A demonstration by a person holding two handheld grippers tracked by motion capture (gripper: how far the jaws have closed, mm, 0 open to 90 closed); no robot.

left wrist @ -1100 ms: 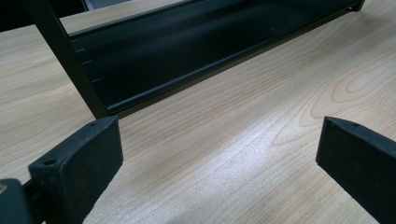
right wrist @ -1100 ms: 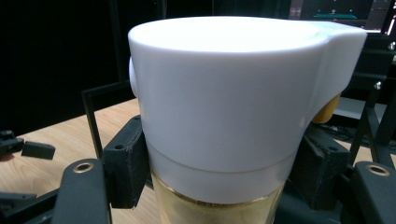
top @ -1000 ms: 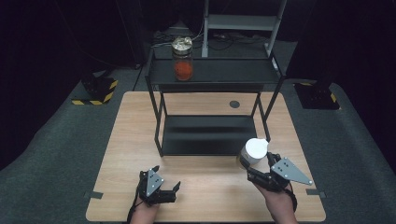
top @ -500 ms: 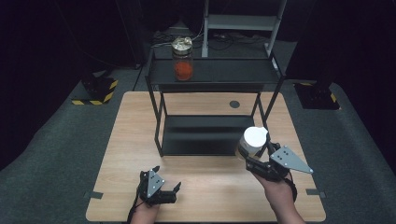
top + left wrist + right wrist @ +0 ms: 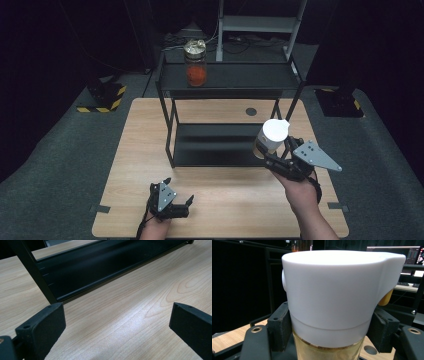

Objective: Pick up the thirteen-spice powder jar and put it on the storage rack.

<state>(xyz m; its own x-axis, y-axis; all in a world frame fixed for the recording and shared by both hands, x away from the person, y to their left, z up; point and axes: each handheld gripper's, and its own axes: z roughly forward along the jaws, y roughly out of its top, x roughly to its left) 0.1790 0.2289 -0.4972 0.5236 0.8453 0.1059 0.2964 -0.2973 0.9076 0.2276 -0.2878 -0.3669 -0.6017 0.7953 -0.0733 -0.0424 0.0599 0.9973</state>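
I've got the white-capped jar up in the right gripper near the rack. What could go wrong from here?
1. The right gripper clamps the jar just under its wide white cap; the smooth body might slip.
2. The jar hangs close to the black rack, so it could clip the top shelf's edge or a post.
3. Another jar already stands on the top shelf; leave it room.

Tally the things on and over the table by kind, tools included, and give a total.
Jars: 2 (white-lidded jar held in the right tool; jar with orange contents on the rack's top shelf)
Black shelf racks: 1
Tools: 2 (left tool resting open on the table)
Total: 5
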